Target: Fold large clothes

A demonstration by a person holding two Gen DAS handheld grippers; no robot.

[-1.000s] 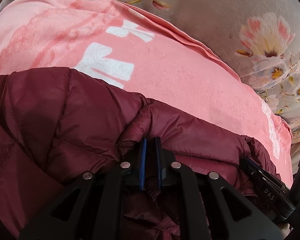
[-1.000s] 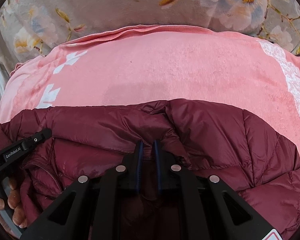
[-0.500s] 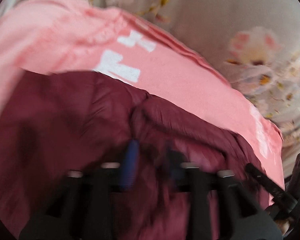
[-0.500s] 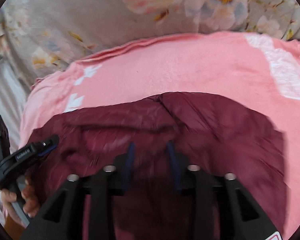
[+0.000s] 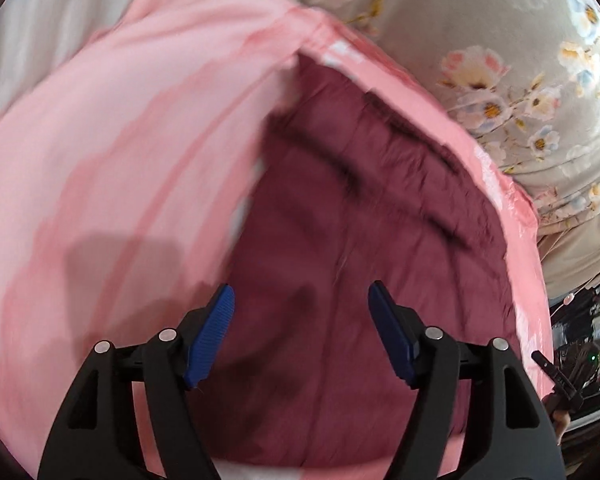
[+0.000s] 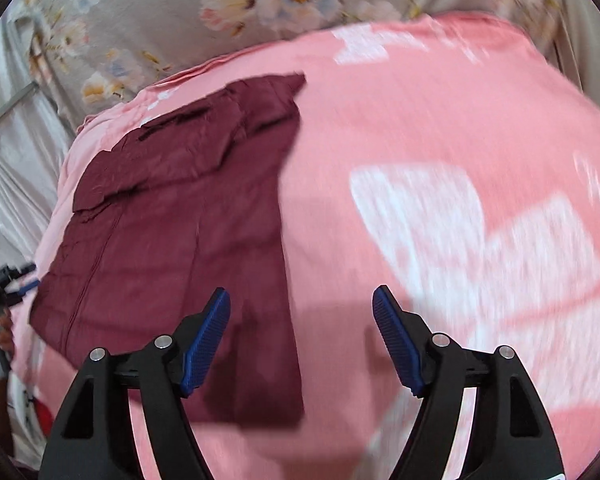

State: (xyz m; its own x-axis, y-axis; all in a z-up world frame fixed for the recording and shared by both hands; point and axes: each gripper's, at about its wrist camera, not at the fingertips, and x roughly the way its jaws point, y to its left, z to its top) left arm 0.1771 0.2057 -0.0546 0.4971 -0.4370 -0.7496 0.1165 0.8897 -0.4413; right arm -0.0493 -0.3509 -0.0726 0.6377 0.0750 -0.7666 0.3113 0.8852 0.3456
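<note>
A dark red puffer jacket [image 5: 352, 248] lies folded flat on a pink blanket [image 5: 112, 168]. In the right wrist view the jacket [image 6: 180, 248] fills the left half, on the pink blanket [image 6: 440, 140] with white shapes. My left gripper [image 5: 302, 336] is open and empty above the jacket's near part. My right gripper [image 6: 302, 336] is open and empty above the jacket's right edge. The left gripper also shows at the far left of the right wrist view [image 6: 4, 280]. Both views are blurred.
A grey floral sheet [image 5: 540, 60] lies under the blanket, seen also in the right wrist view [image 6: 220, 4]. A white curtain [image 6: 8, 132] hangs at the left. Dark clutter [image 5: 584, 340] sits beyond the bed's right edge.
Both grippers were shut on the jacket's folded edge. They have opened, let go and pulled back and up. The jacket now lies flat.
</note>
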